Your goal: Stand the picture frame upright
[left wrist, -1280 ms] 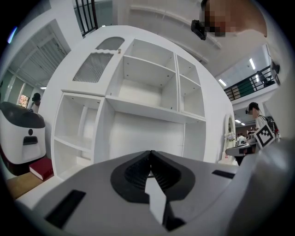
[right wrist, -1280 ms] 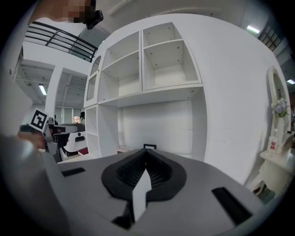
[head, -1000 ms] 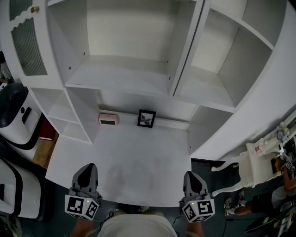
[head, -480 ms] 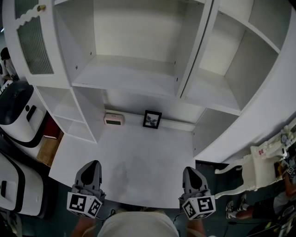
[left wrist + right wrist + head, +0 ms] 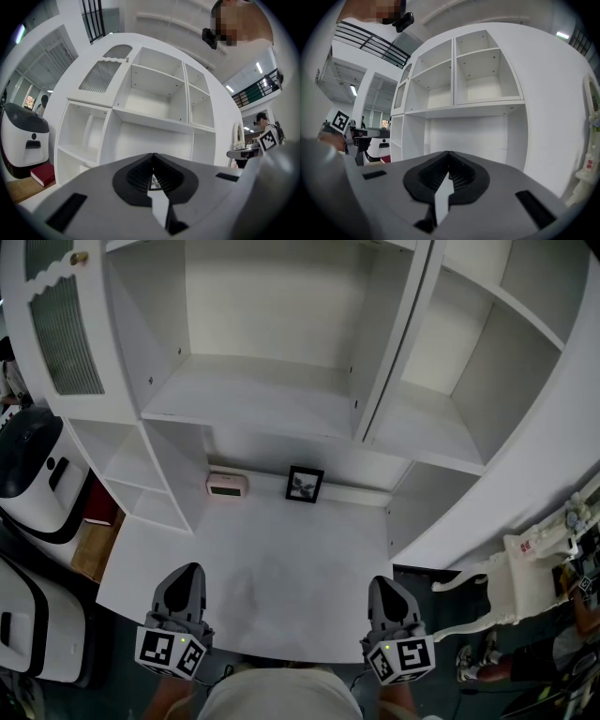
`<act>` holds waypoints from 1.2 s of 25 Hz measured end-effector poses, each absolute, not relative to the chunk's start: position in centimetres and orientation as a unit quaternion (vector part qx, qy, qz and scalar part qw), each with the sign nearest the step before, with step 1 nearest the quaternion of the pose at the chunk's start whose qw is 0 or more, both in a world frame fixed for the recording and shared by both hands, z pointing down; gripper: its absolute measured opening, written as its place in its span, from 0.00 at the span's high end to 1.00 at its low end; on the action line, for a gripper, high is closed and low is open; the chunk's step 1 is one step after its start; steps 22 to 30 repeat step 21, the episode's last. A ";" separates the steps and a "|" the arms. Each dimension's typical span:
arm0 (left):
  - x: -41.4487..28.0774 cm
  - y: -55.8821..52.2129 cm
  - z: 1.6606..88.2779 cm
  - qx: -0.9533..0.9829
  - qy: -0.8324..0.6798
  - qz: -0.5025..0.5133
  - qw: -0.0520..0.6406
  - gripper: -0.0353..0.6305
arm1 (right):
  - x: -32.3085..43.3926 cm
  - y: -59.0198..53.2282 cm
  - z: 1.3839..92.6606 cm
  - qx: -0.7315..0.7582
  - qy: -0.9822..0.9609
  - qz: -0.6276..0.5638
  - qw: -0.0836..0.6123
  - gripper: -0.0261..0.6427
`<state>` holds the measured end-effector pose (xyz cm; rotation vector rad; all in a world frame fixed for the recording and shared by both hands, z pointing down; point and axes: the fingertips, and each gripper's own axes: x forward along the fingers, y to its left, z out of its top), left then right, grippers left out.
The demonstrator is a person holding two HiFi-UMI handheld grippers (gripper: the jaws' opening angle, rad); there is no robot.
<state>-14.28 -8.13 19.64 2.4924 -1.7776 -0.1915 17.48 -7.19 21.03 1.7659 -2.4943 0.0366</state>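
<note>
Grey fingers shut on both grippers, frame up at the back

Nearest, the left gripper point(image 5: 186, 572) and the right gripper point(image 5: 383, 583) hang over the front edge of the white tabletop point(image 5: 281, 563), well apart, each with its fingers pressed together and nothing between them. Further on, right at the back of the tabletop, the black picture frame point(image 5: 304, 485) stands upright against the rear panel, with a small pink box with a dark face point(image 5: 227, 485) near its left. White shelves point(image 5: 253, 399) rise above.
</note>
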 end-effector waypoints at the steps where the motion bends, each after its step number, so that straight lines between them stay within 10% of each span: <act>1: -14.3 -8.2 19.6 0.812 -0.579 -0.063 0.038 0.92 | 17.4 -7.2 20.9 0.577 -0.816 0.011 0.044 0.95; 30: -14.1 -8.8 20.2 0.805 -0.588 -0.069 0.047 0.92 | 17.2 -8.4 21.0 0.566 -0.823 0.011 0.044 0.95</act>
